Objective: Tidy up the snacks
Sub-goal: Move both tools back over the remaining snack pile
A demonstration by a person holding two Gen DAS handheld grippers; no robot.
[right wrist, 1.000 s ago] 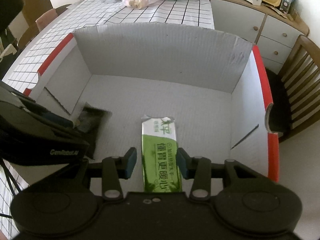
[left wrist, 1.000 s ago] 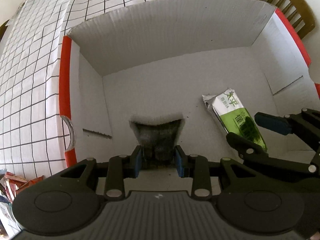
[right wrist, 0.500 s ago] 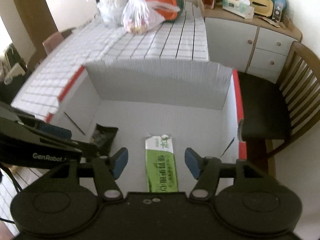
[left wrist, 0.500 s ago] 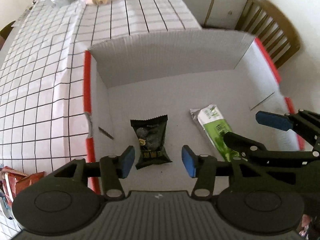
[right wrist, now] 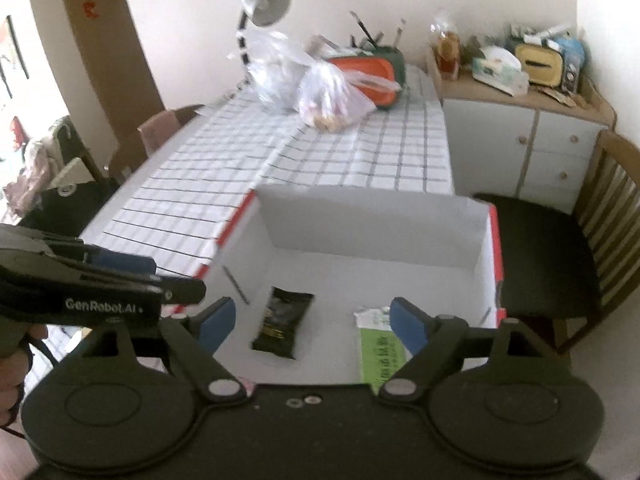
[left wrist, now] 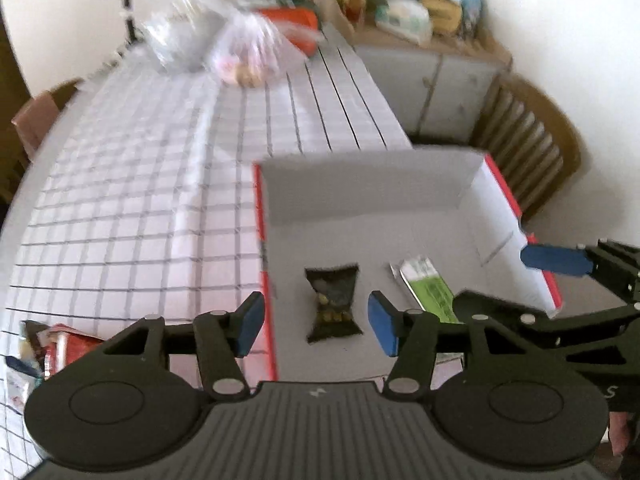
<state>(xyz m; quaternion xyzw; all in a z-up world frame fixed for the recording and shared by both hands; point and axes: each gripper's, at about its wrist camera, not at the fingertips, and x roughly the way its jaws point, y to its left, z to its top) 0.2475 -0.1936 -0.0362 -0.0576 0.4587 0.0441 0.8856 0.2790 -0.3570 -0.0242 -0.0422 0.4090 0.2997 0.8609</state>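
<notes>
Both claws, left claw (left wrist: 316, 322) and right claw (right wrist: 308, 326), opening, empty, above box rim (right wrist: 496, 248).

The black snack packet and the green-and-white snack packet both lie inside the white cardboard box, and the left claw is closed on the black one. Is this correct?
Not quite. Both the black snack packet and the green-and-white snack packet lie in the white cardboard box, but the left claw is opening and holds nothing, as the left wrist view shows.

Both wrist views steeply down from above the box (left wrist: 472, 200) (right wrist: 372, 224); shared: its floor, checked table (left wrist: 160, 200) (right wrist: 320, 160) beyond.
</notes>
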